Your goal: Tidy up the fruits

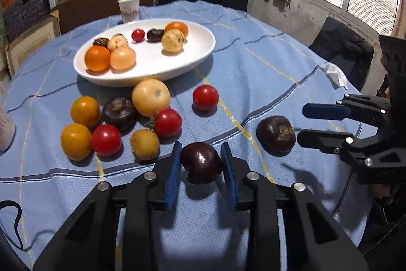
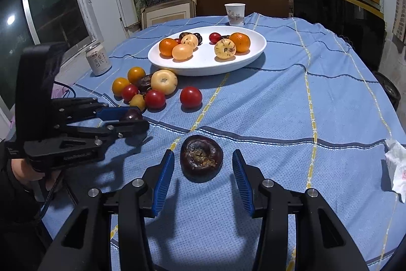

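My left gripper [image 1: 201, 156] is shut on a smooth dark purple fruit [image 1: 201, 163], both blue pads pressing its sides just above the blue cloth. The right wrist view shows that left gripper [image 2: 139, 118] at the left, still gripping the purple fruit [image 2: 133, 114]. My right gripper [image 2: 203, 153] is open around a wrinkled dark fruit [image 2: 201, 160] on the cloth, with gaps on both sides. A white oval plate [image 1: 152, 78] [image 2: 203, 71] farther back holds oranges, pale yellow fruits, dark fruits and a small red one. Several loose fruits [image 1: 119, 118] lie in front of it.
A lone red tomato [image 1: 205, 97] lies right of the cluster. A paper cup [image 2: 235, 14] stands behind the plate and a drink can [image 2: 97, 59] near the left table edge. A crumpled tissue [image 2: 397, 169] lies at the right edge. Shelves and dark chairs surround the table.
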A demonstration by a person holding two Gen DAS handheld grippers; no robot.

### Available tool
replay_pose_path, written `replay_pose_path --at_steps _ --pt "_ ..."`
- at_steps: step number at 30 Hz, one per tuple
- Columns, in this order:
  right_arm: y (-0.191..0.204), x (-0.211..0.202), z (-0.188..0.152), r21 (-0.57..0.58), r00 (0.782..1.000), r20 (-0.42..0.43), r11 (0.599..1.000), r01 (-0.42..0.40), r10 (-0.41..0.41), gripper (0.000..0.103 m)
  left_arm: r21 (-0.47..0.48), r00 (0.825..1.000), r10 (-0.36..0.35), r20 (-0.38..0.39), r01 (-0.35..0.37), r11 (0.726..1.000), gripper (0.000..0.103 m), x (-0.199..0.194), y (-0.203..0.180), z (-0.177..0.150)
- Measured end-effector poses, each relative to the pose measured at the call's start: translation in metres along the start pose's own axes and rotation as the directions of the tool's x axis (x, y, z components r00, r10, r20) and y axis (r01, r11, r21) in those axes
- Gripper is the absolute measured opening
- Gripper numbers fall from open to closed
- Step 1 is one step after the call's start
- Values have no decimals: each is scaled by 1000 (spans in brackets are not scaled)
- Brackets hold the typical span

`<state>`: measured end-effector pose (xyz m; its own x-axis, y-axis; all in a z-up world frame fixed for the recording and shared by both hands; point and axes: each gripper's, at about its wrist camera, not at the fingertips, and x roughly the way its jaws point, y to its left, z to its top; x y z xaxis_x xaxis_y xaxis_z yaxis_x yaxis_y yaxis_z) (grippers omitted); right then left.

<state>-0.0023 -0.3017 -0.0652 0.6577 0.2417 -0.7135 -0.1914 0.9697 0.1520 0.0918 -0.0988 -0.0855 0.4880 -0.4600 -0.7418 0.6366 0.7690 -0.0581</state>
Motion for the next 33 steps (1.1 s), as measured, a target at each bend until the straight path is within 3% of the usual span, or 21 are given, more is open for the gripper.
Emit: replay_pose_path --at_steps 6,10,13,15,16,26,33 --pt "13 6 4 -63 1000 -27 998 13 -15 48 -43 998 17 53 -15 999 30 -32 7 -5" --pt "23 24 8 -108 994 -78 992 69 -78 60 -52 998 24 60 -21 998 30 -45 9 -11" --pt "25 40 10 -110 986 -123 989 101 -114 60 -60 998 23 61 -19 998 30 -48 11 -14" --pt "26 46 8 -101 982 -145 989 107 -121 54 -69 998 24 60 -20 997 30 -49 13 -17" --pt "27 44 8 -100 983 -141 990 104 -117 43 -71 998 24 60 -20 997 30 -49 14 -17" --pt "17 27 9 -22 994 -90 998 62 -64 43 -89 997 34 74 -28 996 30 -57 20 -16" --pt "8 9 41 -30 998 -10 997 68 -69 43 -101 995 32 99 -22 995 30 -62 29 14"
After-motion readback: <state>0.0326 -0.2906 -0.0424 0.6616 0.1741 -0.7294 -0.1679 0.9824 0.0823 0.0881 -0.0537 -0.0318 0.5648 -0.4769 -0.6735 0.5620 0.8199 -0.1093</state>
